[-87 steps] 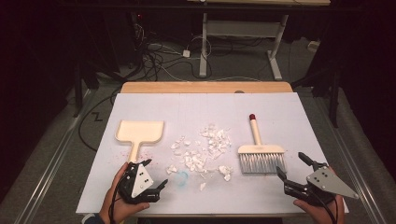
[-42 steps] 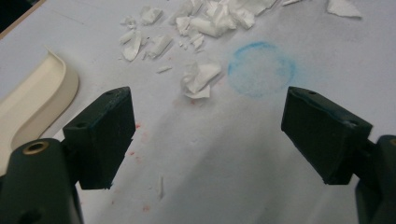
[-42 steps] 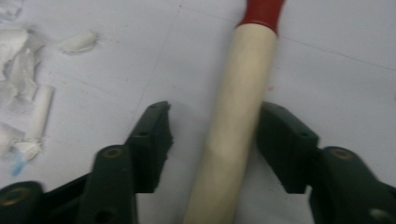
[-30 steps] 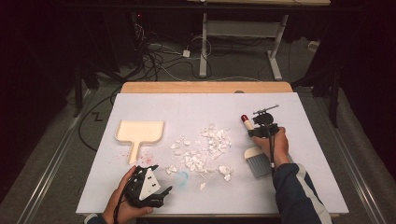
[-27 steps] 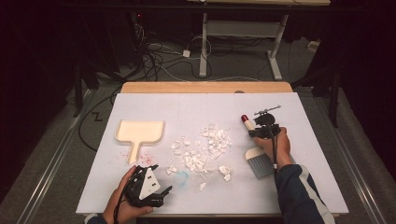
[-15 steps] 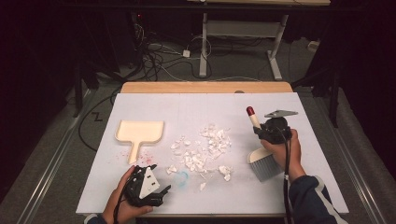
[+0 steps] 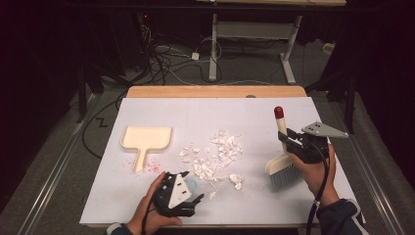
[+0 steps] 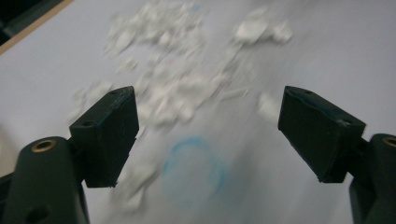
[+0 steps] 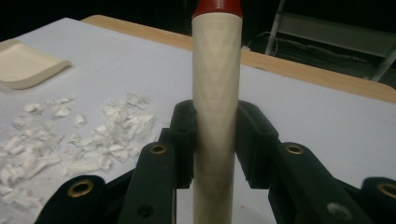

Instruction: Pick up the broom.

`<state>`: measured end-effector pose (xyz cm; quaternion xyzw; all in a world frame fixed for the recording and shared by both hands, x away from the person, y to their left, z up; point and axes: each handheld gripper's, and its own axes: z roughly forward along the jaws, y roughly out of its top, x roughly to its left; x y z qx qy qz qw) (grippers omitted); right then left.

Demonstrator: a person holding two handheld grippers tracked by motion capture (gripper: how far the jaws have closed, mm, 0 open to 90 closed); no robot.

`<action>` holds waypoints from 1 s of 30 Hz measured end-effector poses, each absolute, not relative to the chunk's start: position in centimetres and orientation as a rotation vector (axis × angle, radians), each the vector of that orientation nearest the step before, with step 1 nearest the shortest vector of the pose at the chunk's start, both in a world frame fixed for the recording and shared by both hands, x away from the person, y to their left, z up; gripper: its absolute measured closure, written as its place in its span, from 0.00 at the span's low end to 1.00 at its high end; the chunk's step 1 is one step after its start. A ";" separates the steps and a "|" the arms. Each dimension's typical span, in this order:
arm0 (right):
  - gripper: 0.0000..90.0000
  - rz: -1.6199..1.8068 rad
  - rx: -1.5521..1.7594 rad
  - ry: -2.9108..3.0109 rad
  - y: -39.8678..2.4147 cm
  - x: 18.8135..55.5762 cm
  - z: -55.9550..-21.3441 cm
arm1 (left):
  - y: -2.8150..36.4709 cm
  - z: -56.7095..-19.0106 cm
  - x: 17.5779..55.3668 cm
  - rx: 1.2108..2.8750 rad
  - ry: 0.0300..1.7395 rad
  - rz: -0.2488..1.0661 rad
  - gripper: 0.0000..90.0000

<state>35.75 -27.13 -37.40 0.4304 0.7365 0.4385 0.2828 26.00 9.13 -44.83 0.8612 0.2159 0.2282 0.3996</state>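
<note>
Brush held in the right gripper: its 2 jaws press on the cream handle from both sides, below the red cap, which the right gripper view shows plainly with the handle rising upright between the pads. In the high view the brush is tilted, bristles low and toward the person, red tip pointing away, and it sits to the right of the heap of white scraps on the white sheet that covers the bench. Whether the bristles touch the sheet cannot be told. The left gripper sits at the near edge of the sheet, just on the person's side of the scraps, held in the left hand. Its jaws stand wide apart with nothing between them; in the left gripper view they frame a faint blue ring on the sheet, with the blurred scraps beyond. The cream dustpan lies flat to the left of the scraps, well apart from both grippers, its short handle pointing toward the person, with a few pinkish specks beside that handle.
</note>
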 end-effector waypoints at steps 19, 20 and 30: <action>0.79 1.290 0.949 2.008 -21.6 31.0 -36.4 | -2.4 -42.9 28.8 1.997 0.533 0.283 0.31; 0.79 1.297 0.946 2.004 -21.5 30.8 -36.4 | -2.2 -43.0 29.1 1.981 0.548 0.265 0.34; 0.79 1.330 0.858 2.018 -20.0 29.2 -35.6 | -0.8 -42.9 29.7 1.954 0.540 0.203 0.62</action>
